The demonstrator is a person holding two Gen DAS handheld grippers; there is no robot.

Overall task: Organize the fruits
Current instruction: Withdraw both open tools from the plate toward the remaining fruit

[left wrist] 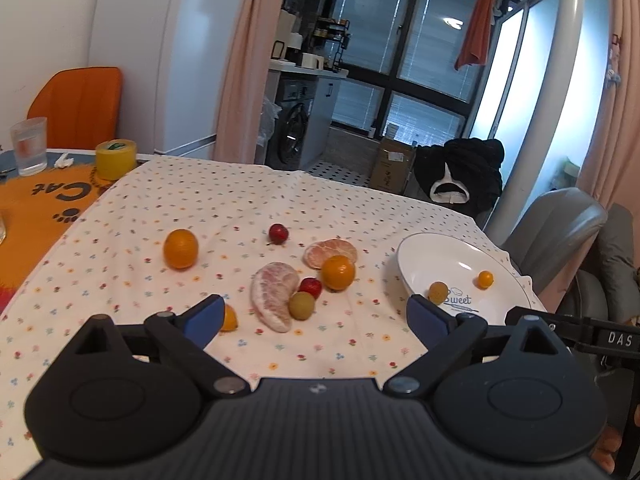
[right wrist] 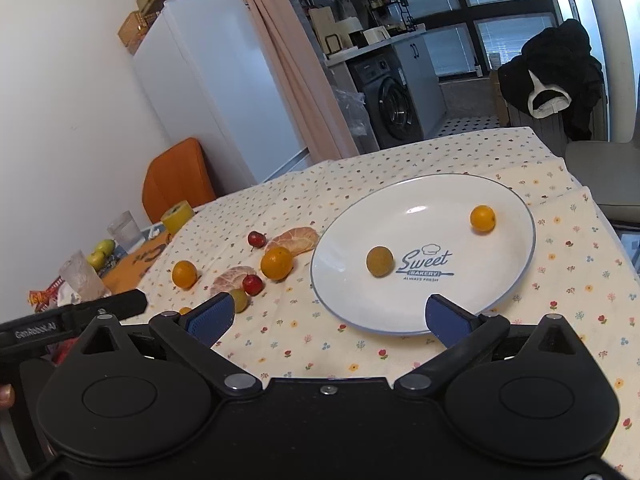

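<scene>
Hovering spread and empty, both tools, left tool (left wrist: pixel 314 316) and right tool (right wrist: pixel 330 316); round fruit risk rolling off plate (right wrist: pixel 516 204) near worktop's right edge if nudged.

On the desk (right wrist: pixel 400 360), the plate (right wrist: pixel 516 276) sits to the right with two small fruits (right wrist: pixel 379 261) lying well apart in it. Left of the plate, loose fruits (left wrist: pixel 181 248) and peeled segments (left wrist: pixel 274 294) lie scattered on the cloth, with a cup (left wrist: pixel 29 146) and tape roll (left wrist: pixel 115 158) behind them.

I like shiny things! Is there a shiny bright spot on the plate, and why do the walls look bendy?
Left wrist view: a white glare streak on the plate. Right wrist view: softer glare near its middle. Both views: the fisheye lens bends the fridge and window frames.
</scene>
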